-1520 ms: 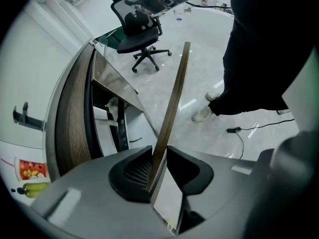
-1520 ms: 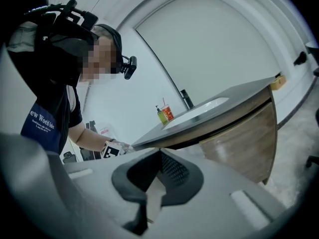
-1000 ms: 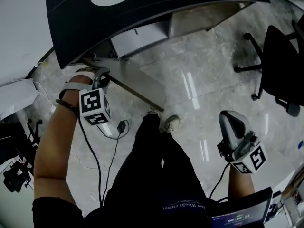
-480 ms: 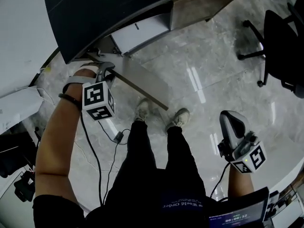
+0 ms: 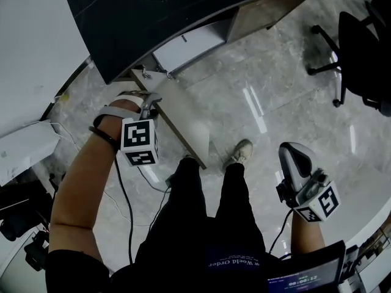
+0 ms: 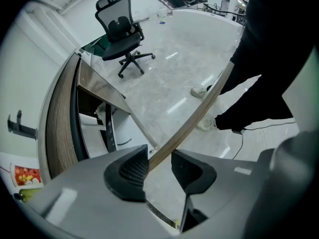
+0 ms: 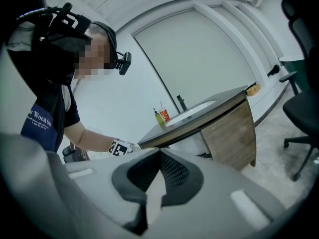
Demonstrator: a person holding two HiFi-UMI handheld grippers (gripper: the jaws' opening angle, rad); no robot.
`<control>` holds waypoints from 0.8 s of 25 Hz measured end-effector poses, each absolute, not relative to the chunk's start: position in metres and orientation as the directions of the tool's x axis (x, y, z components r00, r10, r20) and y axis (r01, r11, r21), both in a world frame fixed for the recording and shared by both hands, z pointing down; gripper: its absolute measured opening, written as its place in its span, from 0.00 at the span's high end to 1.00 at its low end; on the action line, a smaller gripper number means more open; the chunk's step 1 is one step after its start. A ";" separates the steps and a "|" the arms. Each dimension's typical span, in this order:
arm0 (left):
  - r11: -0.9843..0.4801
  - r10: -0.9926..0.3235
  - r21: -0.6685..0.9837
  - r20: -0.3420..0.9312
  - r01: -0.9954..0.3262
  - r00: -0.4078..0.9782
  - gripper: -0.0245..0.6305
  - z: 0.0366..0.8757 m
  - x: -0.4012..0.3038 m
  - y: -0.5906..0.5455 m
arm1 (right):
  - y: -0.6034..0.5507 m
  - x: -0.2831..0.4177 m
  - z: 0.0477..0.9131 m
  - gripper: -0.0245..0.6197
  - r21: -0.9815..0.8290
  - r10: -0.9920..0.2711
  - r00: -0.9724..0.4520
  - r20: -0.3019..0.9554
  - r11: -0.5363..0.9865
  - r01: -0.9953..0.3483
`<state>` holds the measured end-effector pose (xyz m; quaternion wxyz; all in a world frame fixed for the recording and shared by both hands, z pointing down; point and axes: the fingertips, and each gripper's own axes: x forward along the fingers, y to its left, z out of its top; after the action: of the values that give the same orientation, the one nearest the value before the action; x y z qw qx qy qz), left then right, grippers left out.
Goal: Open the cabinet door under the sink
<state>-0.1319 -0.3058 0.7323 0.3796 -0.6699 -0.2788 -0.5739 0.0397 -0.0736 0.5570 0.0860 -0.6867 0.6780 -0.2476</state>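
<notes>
The cabinet door (image 5: 186, 112) stands swung out from under the dark counter (image 5: 153, 23). Its long top edge runs from the counter's front edge toward the person's shoes (image 5: 241, 151). That edge passes between the jaws of the left claw (image 6: 159, 161), which points down over the door's free end. The jaws have just been opening and stand released (one pad may brush the wood). The right claw (image 7: 158, 158), clenched on nothing, hangs well apart, so the left is nearer.

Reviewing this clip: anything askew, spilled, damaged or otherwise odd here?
Nothing spilled or damaged. The cabinet door stands swung wide open, its edge between the left gripper's jaws, which have just been opening. The right gripper is shut and empty. Only a cable trails loose across the floor near the person's shoes.
</notes>
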 end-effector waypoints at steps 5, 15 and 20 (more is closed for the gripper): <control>-0.458 -0.046 -0.164 0.986 0.874 0.161 0.73 0.734 -0.155 -0.308 | -0.076 0.024 0.555 0.96 -0.446 -0.973 -0.010 0.231 -0.096 -0.890; -0.368 0.016 -0.176 0.981 0.913 0.195 0.73 0.735 -0.162 -0.309 | -0.078 -0.001 0.560 0.96 -0.440 -0.967 0.077 0.244 -0.181 -0.879; -0.362 0.034 -0.176 0.979 0.915 0.201 0.73 0.735 -0.160 -0.306 | -0.081 -0.010 0.547 0.96 -0.433 -0.965 0.110 0.237 -0.206 -0.877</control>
<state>-0.1600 -0.3062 0.7354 0.4287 -0.6456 -0.3675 -0.5142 -0.0099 -0.0808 0.5466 0.0924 -0.7392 0.6232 -0.2380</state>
